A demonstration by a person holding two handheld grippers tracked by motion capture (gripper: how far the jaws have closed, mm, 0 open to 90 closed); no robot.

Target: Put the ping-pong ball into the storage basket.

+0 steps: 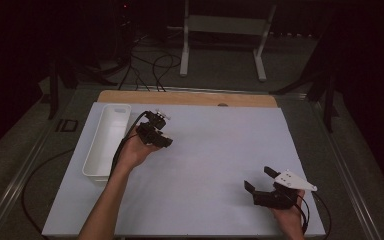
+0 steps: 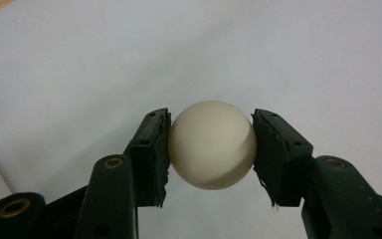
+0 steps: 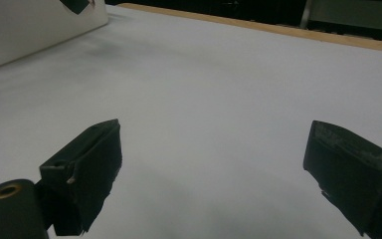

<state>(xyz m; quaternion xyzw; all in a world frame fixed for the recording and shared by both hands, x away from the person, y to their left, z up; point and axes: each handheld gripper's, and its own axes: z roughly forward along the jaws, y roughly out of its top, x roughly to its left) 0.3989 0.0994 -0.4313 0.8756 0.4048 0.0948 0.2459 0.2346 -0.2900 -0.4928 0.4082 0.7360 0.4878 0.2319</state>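
A cream-white ball (image 2: 212, 145) sits squeezed between the two black pads of my left gripper (image 2: 211, 149), which is shut on it above the white table sheet. In the high view that left gripper (image 1: 155, 131) is held up in a hand just right of the white bin (image 1: 106, 141), and the ball is hidden there. My right gripper (image 1: 258, 178) rests near the front right of the sheet with its jaws spread wide. In the right gripper view its pads (image 3: 87, 169) stand far apart with bare sheet between them.
The long white bin lies along the sheet's left edge, and its wall (image 3: 35, 30) appears at the top left of the right gripper view. A wooden strip (image 1: 185, 97) borders the far edge. Cables and a stand's legs (image 1: 222, 45) lie on the floor beyond.
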